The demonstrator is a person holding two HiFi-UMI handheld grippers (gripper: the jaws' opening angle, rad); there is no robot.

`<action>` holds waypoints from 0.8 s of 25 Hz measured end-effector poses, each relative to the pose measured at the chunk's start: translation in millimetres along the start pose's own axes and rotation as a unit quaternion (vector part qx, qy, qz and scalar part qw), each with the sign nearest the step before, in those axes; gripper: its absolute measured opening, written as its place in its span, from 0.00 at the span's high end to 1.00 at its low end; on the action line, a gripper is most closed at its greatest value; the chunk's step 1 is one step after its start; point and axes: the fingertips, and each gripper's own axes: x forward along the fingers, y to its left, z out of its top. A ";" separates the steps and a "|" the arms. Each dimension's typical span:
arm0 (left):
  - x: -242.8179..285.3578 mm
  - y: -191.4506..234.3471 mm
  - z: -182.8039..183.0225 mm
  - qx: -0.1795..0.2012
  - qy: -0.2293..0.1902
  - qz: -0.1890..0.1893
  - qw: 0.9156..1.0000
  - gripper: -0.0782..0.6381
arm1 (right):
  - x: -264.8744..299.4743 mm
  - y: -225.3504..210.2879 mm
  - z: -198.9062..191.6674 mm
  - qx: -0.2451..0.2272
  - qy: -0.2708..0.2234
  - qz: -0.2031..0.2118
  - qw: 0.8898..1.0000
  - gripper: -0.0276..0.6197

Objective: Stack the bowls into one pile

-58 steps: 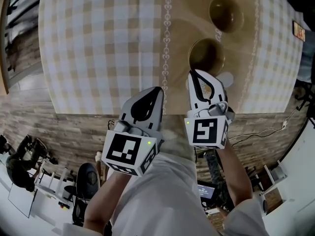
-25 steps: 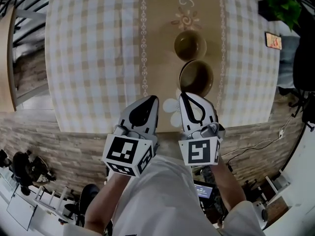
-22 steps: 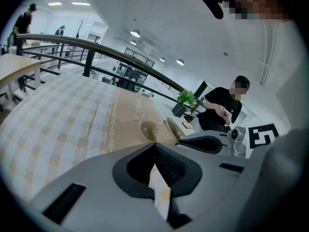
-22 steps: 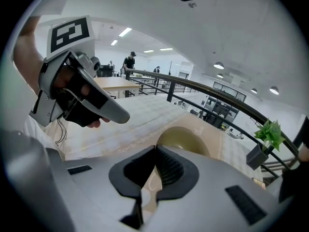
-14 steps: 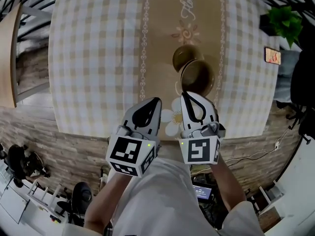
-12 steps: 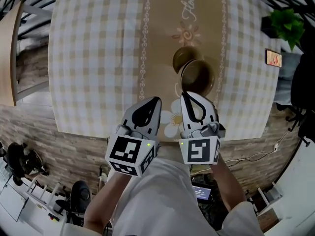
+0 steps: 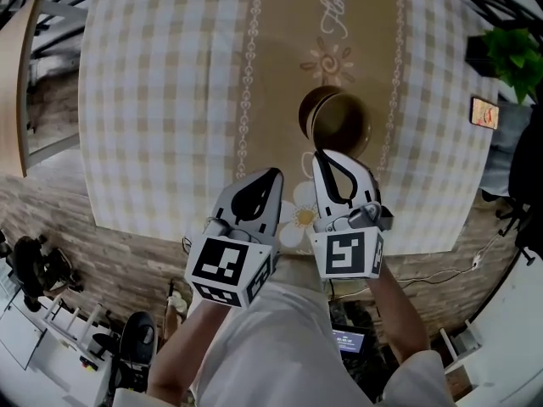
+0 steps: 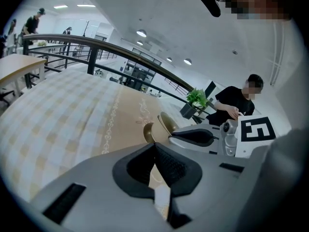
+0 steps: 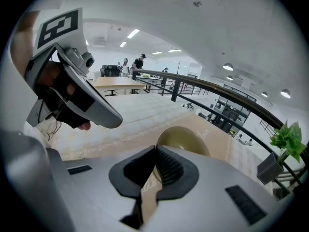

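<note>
Just two: held bowl pinched in right tool, second bowl; left tool pressed together.

A cursive word is running along the beige runner near the table's far edge, but its letters are too small to read with certainty. The cubes on the left gripper and right gripper are showing only black-and-white square markers, not letters.
</note>
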 end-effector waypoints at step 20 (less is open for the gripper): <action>11.8 16.7 -21.0 -0.038 0.008 0.019 0.999 0.86 | 38.5 5.8 -26.1 0.024 0.013 0.024 0.999 0.89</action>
